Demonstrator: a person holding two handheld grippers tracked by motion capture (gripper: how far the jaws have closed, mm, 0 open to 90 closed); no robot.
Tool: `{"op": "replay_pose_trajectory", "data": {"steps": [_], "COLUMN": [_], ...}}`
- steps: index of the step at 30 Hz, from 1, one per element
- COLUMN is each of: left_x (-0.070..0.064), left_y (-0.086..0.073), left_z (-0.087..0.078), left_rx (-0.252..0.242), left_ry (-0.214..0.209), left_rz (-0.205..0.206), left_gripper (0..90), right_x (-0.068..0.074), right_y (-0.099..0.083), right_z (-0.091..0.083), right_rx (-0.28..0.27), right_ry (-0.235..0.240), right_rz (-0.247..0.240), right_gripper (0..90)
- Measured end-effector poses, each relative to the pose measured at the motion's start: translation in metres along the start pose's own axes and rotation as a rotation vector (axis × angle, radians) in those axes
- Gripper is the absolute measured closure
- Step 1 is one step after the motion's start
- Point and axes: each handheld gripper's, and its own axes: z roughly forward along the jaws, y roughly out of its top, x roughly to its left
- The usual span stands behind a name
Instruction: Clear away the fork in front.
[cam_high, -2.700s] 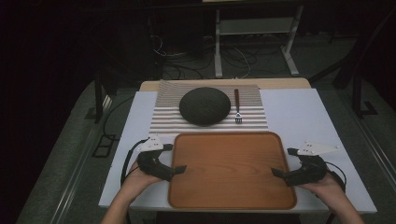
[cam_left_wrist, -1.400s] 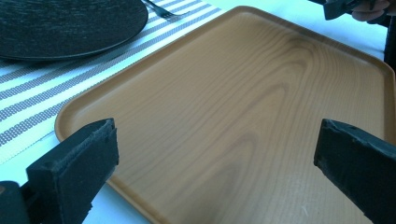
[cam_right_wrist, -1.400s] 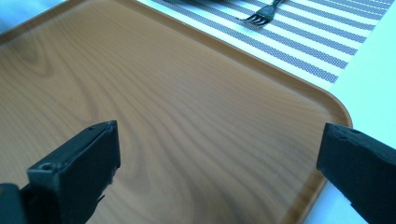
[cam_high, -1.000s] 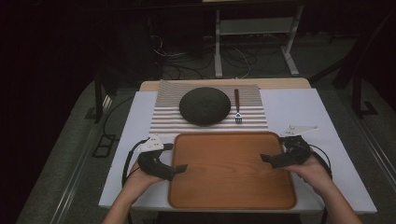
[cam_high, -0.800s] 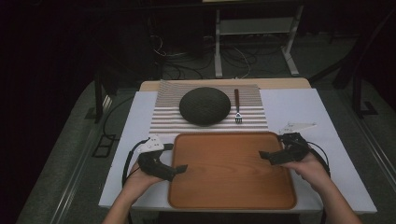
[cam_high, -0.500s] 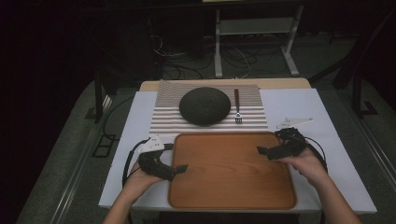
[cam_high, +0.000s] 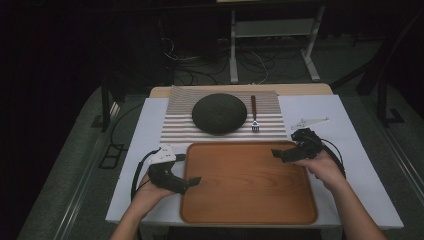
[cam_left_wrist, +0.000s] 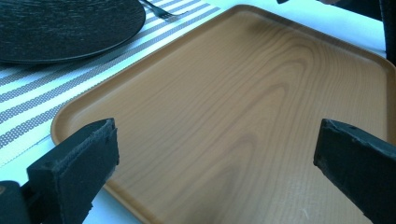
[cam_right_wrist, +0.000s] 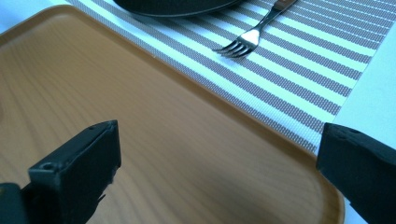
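An empty brown wooden tray (cam_high: 248, 180) lies near the table's front edge, also seen as the tray (cam_left_wrist: 243, 107) and the tray (cam_right_wrist: 116, 121). Behind it a striped placemat (cam_high: 175, 125) carries a dark round plate (cam_high: 219, 113) and a fork (cam_high: 253, 113). My left gripper (cam_high: 187, 181) rests at the tray's left rim, jaws wide open with nothing between them (cam_left_wrist: 215, 154). My right gripper (cam_high: 281, 154) hovers over the tray's far right corner, open and empty (cam_right_wrist: 219, 158). The fork (cam_right_wrist: 254, 31) lies just beyond that corner.
A white cloth (cam_high: 345, 130) covers the table. A small white three-cornered piece (cam_high: 309, 121) lies on it right of the placemat. Cables trail from both grippers. Dark floor with metal frame legs (cam_high: 272, 45) lies behind the table.
My right gripper has moved forward and inward from the tray's right edge to its far right corner, nearer the fork. The left gripper has stayed put.
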Motion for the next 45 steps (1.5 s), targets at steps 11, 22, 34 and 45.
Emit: {"op": "replay_pose_trajectory", "data": {"steps": [11, 22, 34, 45], "left_x": [0.000, 0.000, 0.001, 0.002], "left_y": [0.000, 0.000, 0.000, -0.001], "left_z": [0.000, -0.001, -0.001, -0.001], "left_rx": [0.001, 0.001, 0.002, 0.002], "left_ry": [0.004, 0.006, 0.007, 0.010], "left_rz": [0.002, 0.001, 0.003, 0.005], "left_gripper": [0.0, 0.0, 0.0, 0.0], "right_x": [-0.006, -0.014, -0.020, -0.023], "right_y": [0.016, 0.033, 0.052, 0.070], "right_z": [0.013, 0.022, 0.034, 0.047], "right_rx": [0.009, 0.012, 0.040, 0.089], "right_ry": [-0.014, -0.034, -0.049, -0.068], "right_rz": [0.011, 0.025, 0.030, 0.039], "right_gripper": [0.0, 2.9, 9.1, 14.6]}}
